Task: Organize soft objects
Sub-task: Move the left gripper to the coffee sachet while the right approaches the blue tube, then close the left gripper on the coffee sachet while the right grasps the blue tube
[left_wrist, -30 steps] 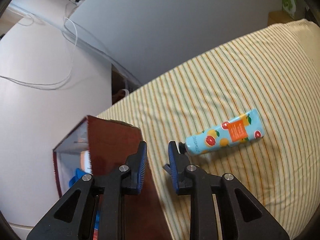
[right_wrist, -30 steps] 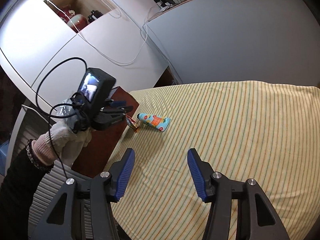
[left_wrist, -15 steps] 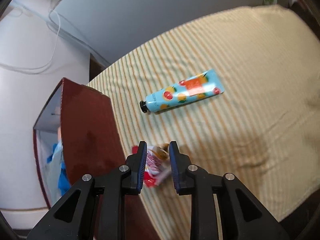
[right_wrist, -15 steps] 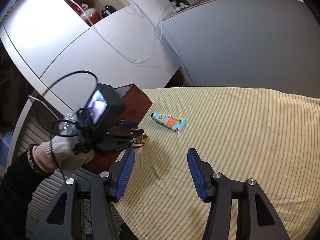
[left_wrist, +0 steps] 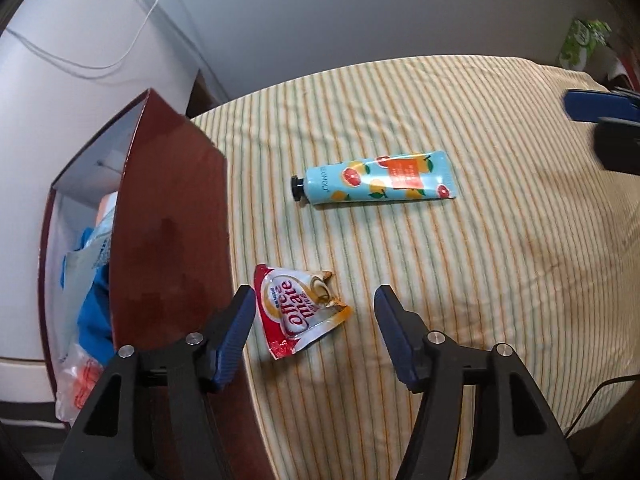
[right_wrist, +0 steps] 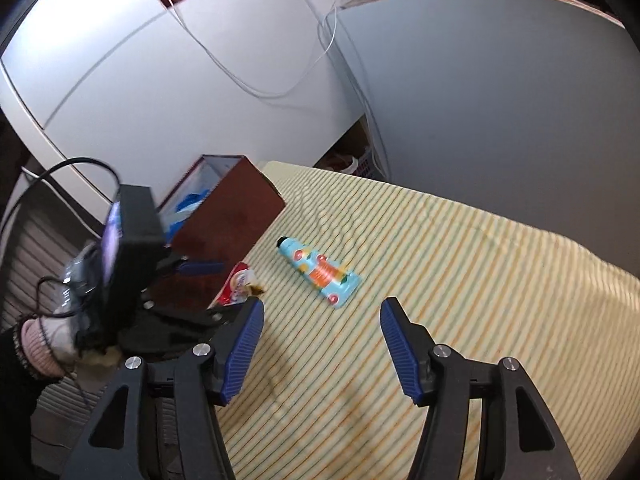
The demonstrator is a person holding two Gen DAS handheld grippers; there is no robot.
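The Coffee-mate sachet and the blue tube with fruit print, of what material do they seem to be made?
Coffee-mate sachet: likely thin plastic or foil laminate with a glossy print; it is crumpled, its corner creased and curled. Blue tube: probably soft, smooth plastic with a slight sheen; its tail is crimped flat and its small cap is black. Both lie on the striped cloth, which looks like matte woven fabric with faint wrinkles.
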